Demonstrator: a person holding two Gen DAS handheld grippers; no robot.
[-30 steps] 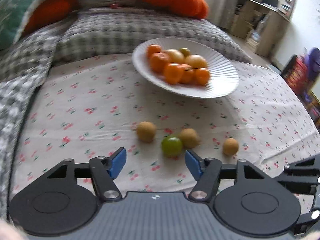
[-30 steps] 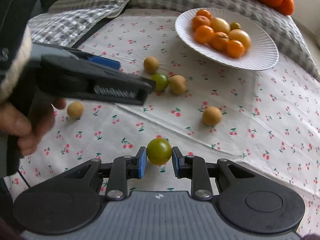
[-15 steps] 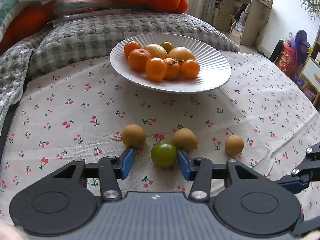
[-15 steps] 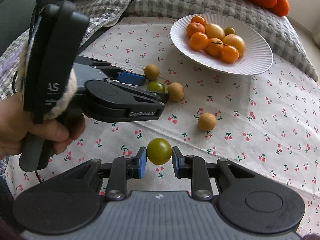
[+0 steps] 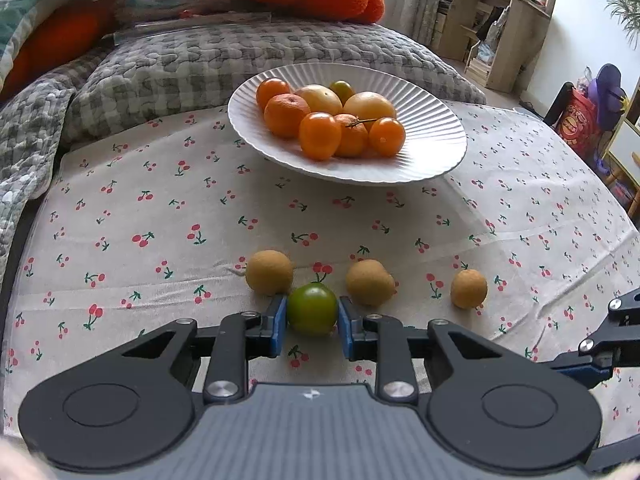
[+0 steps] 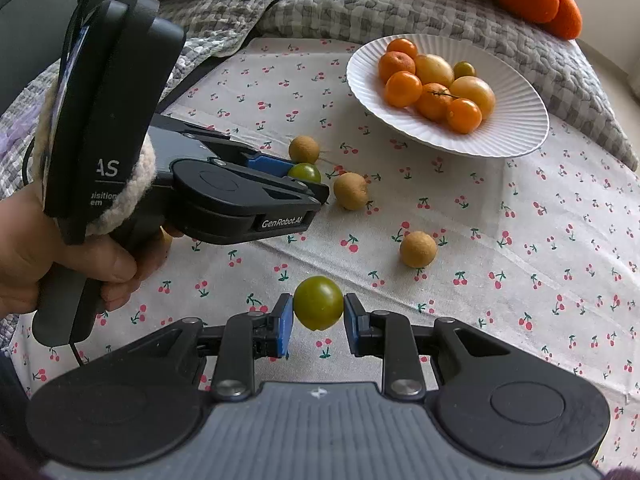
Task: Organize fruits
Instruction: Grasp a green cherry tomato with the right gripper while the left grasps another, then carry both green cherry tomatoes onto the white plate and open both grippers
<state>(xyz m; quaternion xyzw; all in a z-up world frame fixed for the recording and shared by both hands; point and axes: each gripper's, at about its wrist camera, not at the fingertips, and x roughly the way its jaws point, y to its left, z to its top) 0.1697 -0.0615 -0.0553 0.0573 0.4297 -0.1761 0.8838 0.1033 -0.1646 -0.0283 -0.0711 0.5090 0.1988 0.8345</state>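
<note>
Gripping a round green tomato (image 5: 312,309) between its blue pads, the left tool (image 5: 312,330) sits low over the cherry-print tablecloth (image 5: 160,216), with that fruit apparently resting on the cloth between two fuzzy tan round fruits (image 5: 269,272) (image 5: 369,282). A third tan fruit (image 5: 468,288) lies off to the right, apart from them. The right tool (image 6: 318,326) is clenched on a second, yellow-green tomato (image 6: 319,303), held above the cloth. Beyond, a white ribbed plate (image 5: 436,128) carries a heap of orange and yellow fruits (image 5: 332,120), resting on the cloth near a grey checked quilt (image 5: 180,64).
</note>
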